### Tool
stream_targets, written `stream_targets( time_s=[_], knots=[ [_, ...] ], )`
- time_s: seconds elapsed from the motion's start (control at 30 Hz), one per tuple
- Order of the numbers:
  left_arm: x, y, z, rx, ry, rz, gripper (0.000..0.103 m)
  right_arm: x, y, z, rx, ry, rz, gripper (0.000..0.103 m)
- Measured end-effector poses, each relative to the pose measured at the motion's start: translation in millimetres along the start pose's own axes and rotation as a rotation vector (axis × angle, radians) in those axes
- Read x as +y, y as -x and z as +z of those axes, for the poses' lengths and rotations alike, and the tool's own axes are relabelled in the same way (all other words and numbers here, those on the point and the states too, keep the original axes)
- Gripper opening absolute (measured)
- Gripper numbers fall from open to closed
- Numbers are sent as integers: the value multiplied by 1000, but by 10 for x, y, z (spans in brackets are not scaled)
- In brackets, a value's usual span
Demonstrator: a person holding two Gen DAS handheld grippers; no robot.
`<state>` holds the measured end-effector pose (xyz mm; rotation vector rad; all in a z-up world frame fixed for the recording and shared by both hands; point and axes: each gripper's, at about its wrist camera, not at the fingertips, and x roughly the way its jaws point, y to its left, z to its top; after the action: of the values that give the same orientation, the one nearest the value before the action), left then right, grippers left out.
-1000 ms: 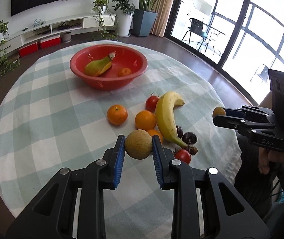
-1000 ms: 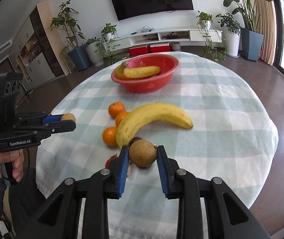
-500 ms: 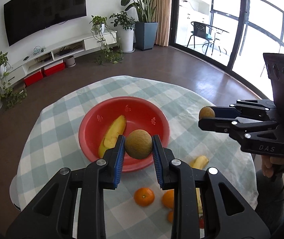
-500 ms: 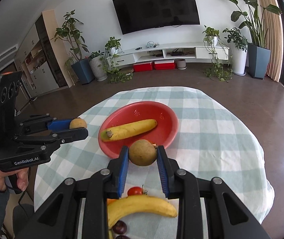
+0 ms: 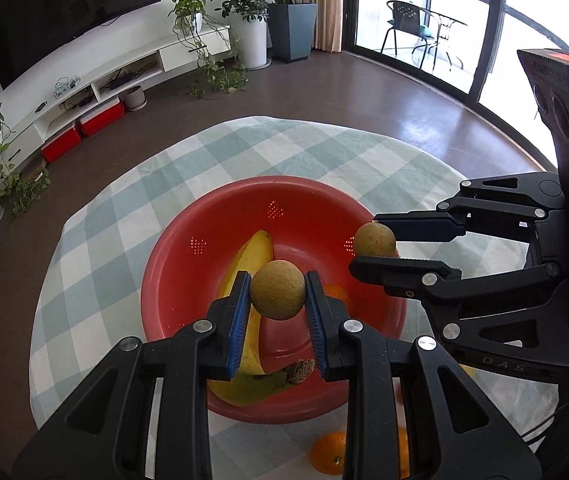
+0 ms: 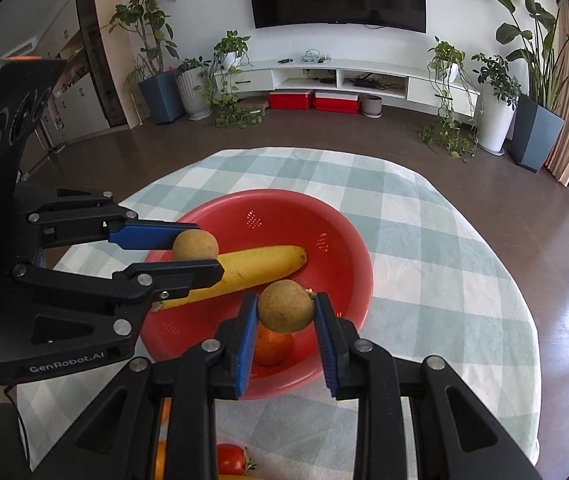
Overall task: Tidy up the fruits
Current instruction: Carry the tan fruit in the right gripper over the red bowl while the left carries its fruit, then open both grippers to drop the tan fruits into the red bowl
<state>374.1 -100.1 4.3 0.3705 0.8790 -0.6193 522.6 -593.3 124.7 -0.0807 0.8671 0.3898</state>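
Brown round fruit (image 5: 277, 295) sits squeezed in each tool (left (image 5: 277, 300), right (image 6: 285, 309)) above the red bowl (image 5: 172, 264), mid-frame.

Black plastic tongs (image 5: 277, 300), blue ribbed pads (image 5: 239, 320), silver screws, white "GenRobot.AI" lettering, second tongs (image 6: 284, 322) alike

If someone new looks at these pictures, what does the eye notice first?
First, the two black grippers, left gripper and right gripper, each shut on a round brown fruit above the red bowl. Next, the yellow banana lying in that bowl, beside an orange, on the checked tablecloth.
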Motion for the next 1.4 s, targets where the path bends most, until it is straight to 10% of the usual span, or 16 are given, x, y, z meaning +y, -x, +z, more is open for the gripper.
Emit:
stream_targets(
  time_s=[0.97, 1.2, 1.4],
  knots=[
    [-110, -248, -201, 29, -58, 8, 28, -3, -267, -61, 50, 35, -59, 32],
    [-86, -95, -231, -6, -37, 33, 30, 7, -220, -61, 32, 19, -58, 46],
    [-83, 197, -274, -60, -22, 50, 60, -27, 31, -80, -10, -16, -70, 58]
  ],
)
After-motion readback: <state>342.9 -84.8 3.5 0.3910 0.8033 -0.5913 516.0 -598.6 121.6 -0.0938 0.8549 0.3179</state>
